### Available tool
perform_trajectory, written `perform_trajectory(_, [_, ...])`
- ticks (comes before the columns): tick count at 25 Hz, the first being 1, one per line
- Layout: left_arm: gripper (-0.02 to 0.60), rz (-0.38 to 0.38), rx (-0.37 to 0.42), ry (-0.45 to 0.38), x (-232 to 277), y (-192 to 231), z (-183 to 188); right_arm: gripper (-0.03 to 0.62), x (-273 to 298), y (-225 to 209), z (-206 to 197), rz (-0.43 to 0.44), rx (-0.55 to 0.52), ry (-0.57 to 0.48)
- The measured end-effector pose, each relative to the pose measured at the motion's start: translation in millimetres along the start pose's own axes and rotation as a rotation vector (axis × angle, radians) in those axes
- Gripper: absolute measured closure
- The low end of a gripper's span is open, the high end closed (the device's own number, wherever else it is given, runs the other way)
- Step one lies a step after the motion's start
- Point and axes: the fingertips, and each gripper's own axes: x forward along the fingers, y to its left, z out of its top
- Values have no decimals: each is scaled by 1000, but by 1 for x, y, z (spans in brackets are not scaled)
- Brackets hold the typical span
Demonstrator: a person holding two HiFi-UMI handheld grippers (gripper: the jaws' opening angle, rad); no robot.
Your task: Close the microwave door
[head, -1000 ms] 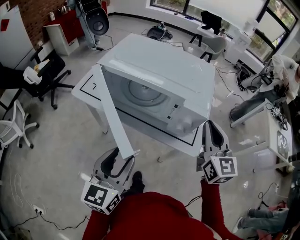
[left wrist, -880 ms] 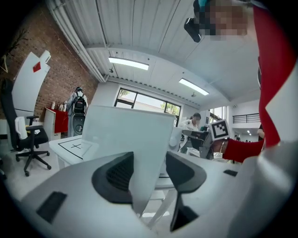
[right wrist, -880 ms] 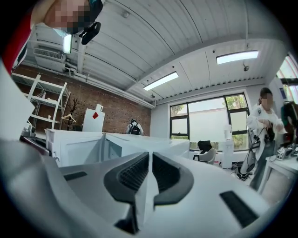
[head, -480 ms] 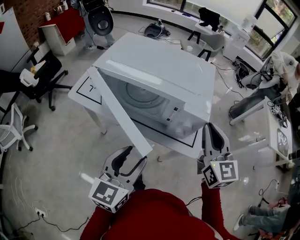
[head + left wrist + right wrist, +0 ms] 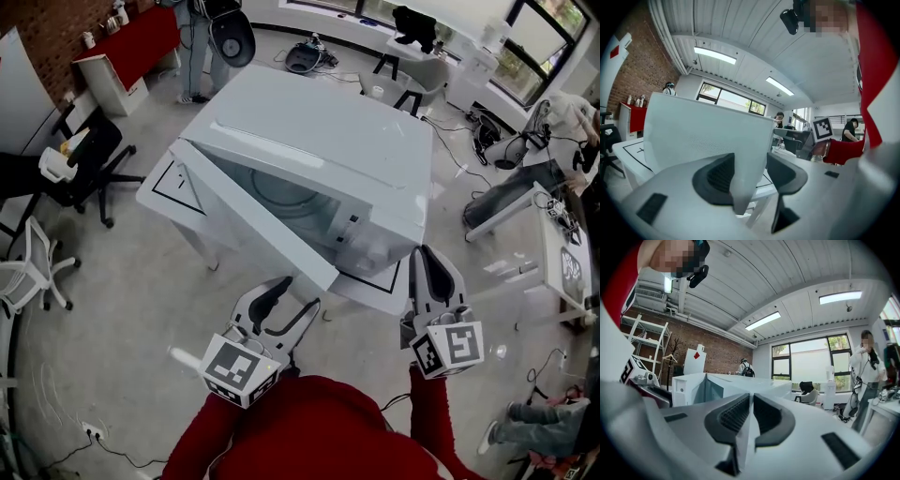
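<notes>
Microwave: the microwave (image 5: 319,141) is sitting on a white table (image 5: 164,183) marked with black lines, and we are looking steeply down on its top.

Door: the door (image 5: 253,220) is standing partly open. It is hanging from the hinge on the oven's left side and angling out toward us, so a wedge of the cavity and the round turntable are showing behind it.

Left gripper: we are holding the left gripper (image 5: 298,292) at the door's free end, low and near our body. Its jaws are standing apart, and in the left gripper view the door's edge is showing in the gap between them. We cannot tell whether either pad is touching it.

Right gripper: we are holding the right gripper (image 5: 427,258) just beside the microwave's right front corner, by the table's edge. Its jaws are pressing together with nothing between them.

Surroundings: a black office chair (image 5: 89,155) and a red cabinet (image 5: 127,47) are standing well apart from the table, on our left.
</notes>
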Motion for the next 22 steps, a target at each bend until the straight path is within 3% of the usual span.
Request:
perform_trajectory(11, [354,-69,31,13,44,6,5,574,-1,2,0,9,-6,5])
perform_trajectory(22, [354,-38,27,63,74,13,11,574,-1,3,2,2,2,9])
